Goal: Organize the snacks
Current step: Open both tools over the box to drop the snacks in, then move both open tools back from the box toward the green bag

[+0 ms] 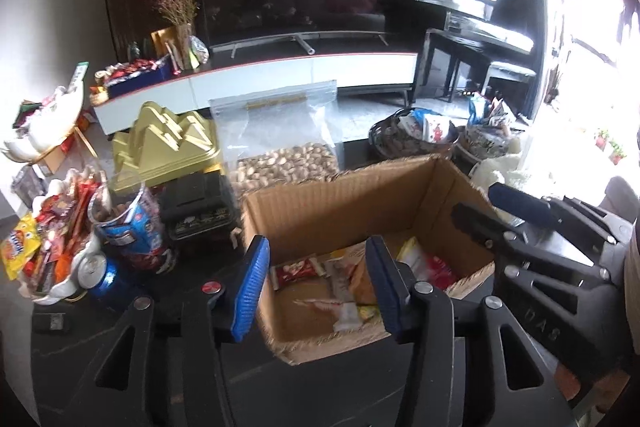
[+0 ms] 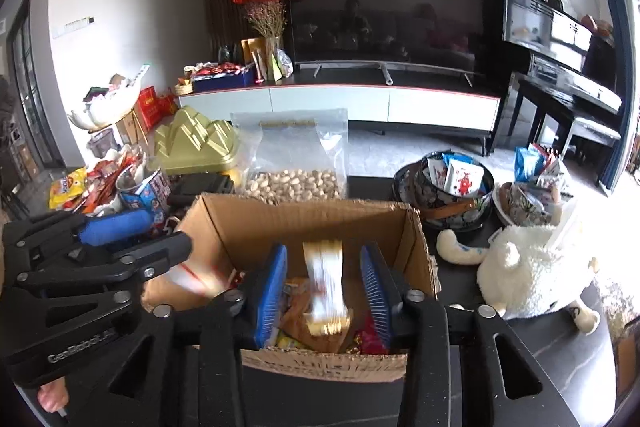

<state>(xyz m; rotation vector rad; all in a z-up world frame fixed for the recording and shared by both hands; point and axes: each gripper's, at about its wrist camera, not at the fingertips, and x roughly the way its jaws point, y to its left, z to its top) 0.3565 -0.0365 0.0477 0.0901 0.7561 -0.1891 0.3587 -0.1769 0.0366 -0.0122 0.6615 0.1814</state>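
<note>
Claws both hang wide apart over the cardboard box (image 2: 312, 227) on the bench (image 2: 500, 367): a blurry snack packet (image 2: 326, 287) stands upright between the right claw (image 2: 325, 291) fingers, apparently dropping free, while the left claw (image 1: 316, 287) holds nothing.

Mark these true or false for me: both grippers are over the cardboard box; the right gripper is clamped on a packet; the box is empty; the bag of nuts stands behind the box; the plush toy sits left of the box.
1. Both grippers are over the cardboard box. True.
2. The right gripper is clamped on a packet. False: its jaws are open, and a blurred white and gold packet lies between them, untouched.
3. The box is empty. False: snack packets lie inside.
4. The bag of nuts stands behind the box. True.
5. The plush toy sits left of the box. False: right.
</note>
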